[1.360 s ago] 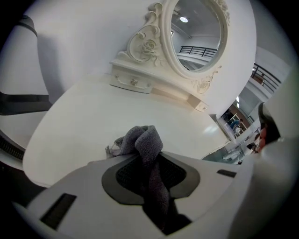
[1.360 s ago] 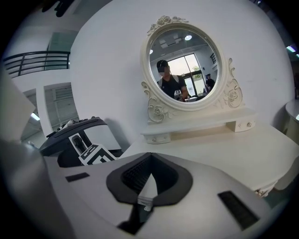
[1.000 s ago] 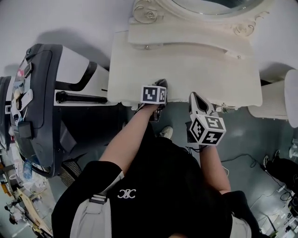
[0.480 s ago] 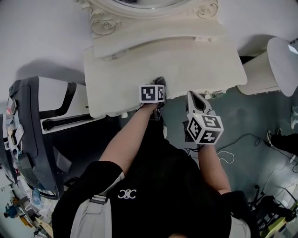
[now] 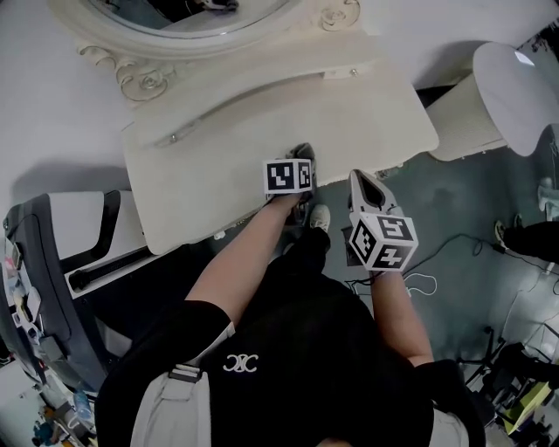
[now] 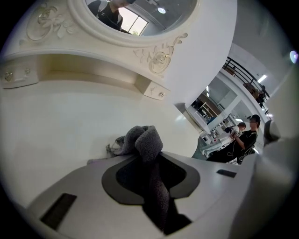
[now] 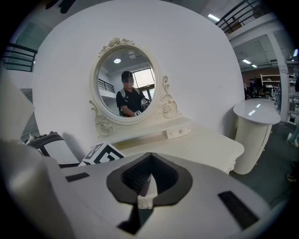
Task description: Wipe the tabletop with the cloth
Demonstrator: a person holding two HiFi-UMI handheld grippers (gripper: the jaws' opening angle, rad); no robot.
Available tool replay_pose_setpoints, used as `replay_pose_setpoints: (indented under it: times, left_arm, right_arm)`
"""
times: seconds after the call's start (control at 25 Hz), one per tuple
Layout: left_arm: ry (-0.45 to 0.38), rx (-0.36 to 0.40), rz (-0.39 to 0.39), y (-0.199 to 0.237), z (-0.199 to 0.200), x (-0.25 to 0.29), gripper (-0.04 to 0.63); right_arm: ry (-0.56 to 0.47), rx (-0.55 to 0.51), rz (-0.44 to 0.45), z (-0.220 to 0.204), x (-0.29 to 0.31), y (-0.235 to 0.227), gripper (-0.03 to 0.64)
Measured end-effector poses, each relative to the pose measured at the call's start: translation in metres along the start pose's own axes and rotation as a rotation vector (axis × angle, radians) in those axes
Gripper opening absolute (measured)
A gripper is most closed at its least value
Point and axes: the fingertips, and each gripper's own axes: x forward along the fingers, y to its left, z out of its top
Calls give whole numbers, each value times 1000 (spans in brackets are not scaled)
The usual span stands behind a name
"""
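Cream tabletop (image 5: 262,131) carries one grey cloth (image 6: 145,140) pinched in left gripper (image 6: 150,161) jaws; right gripper (image 7: 144,189) seemingly closed.

Open tabletop (image 5: 236,148) fwd, mirror (image 5: 183,13) behind

Cream dressing table (image 5: 262,131) bears a grey cloth (image 6: 145,140) near its front edge

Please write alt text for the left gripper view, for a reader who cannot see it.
The left gripper has its jaws shut on a grey cloth, whose bunched end lies on the cream tabletop. Behind it stands an ornate oval mirror.
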Motion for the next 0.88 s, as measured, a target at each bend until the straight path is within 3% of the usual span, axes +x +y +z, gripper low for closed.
replay_pose_setpoints:
  times: [0.48, 0.88]
  left_arm:
    - [77, 71, -100, -97, 14, 80, 97]
    - [215, 100, -273, -201, 13, 151, 97]
  right_arm:
    - [-21, 46, -146, 36, -1, -102, 11]
    - [-26, 87, -279, 64, 0, -190, 11]
